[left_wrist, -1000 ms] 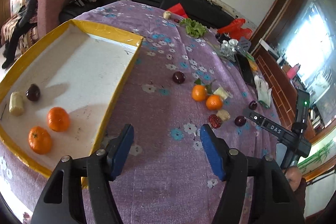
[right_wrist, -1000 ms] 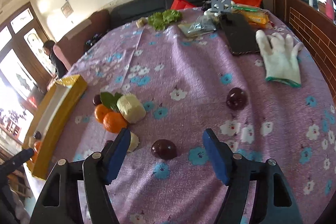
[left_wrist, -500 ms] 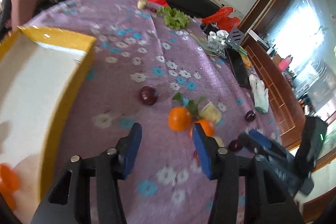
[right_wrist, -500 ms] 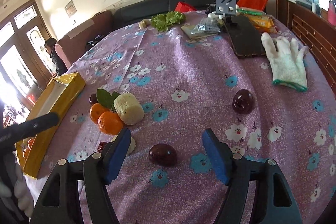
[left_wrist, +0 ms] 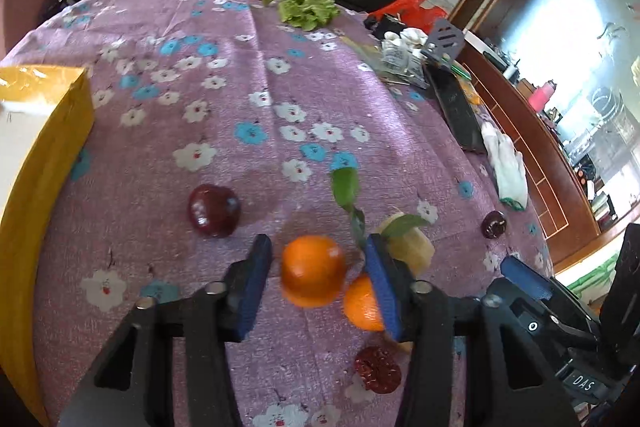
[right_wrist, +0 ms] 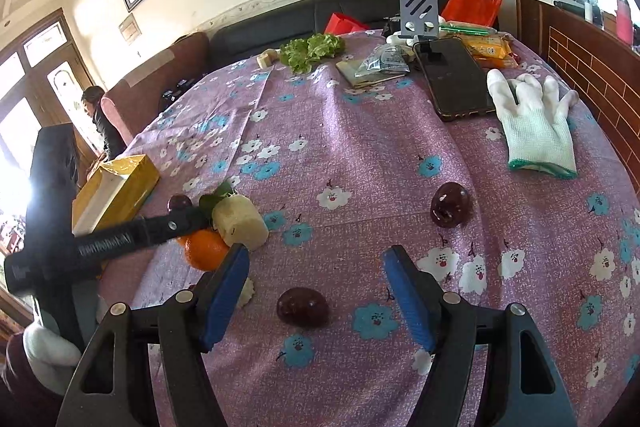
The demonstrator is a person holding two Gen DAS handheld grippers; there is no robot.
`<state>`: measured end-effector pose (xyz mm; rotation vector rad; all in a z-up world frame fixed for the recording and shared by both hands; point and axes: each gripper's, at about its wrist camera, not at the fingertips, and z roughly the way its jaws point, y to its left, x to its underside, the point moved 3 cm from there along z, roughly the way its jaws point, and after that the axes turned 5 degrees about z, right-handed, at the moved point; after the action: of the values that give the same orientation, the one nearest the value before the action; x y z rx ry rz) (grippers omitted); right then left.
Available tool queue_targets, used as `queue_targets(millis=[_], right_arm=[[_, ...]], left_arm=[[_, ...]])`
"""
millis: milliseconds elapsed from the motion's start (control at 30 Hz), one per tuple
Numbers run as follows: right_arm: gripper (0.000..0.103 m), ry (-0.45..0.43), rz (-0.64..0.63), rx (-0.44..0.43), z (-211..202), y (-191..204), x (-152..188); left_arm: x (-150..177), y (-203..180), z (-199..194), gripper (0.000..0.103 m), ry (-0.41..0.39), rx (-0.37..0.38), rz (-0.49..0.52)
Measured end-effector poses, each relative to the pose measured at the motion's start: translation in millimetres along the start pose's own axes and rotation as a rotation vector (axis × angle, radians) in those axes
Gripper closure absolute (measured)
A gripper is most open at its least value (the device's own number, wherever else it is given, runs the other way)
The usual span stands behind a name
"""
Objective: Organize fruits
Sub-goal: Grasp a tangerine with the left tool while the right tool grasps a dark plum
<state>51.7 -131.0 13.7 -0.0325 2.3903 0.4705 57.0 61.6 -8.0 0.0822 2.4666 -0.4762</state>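
My left gripper is open, its blue pads on either side of a leafy orange on the purple flowered cloth. A second orange lies just right of it, beside a pale cut chunk. A dark plum lies to the left, a red fruit in front. The yellow-rimmed tray is at the left edge. My right gripper is open over a dark plum. Another plum lies beyond. The left gripper's body reaches over the oranges.
A white glove, a black phone, a phone stand, snack packets and lettuce sit at the table's far side. A dark sofa lies behind. A person stands by the door at far left.
My left gripper has swung away from the tray to the fruit cluster and now brackets the leafy orange. The right gripper has hardly moved over the plum.
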Motion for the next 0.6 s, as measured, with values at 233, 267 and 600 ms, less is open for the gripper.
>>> queue_targets(millis=[233, 267, 600], right_arm=[[0.028, -0.002, 0.023, 0.009, 2.3, -7.2, -1.1], [0.028, 0.002, 0.03, 0.004, 3.1, -8.7, -1.1], [0.028, 0.064, 0.062, -0.049, 8.4, -12.8, 6.8]], left_arm=[[9.8, 10.1, -22.7, 0.073, -0.012, -0.02, -0.026], [12.5, 12.4, -34.6, 0.073, -0.029, -0.014, -0.036], [42.3, 34.2, -138.4, 0.072, -0.189, -0.058, -0.062]])
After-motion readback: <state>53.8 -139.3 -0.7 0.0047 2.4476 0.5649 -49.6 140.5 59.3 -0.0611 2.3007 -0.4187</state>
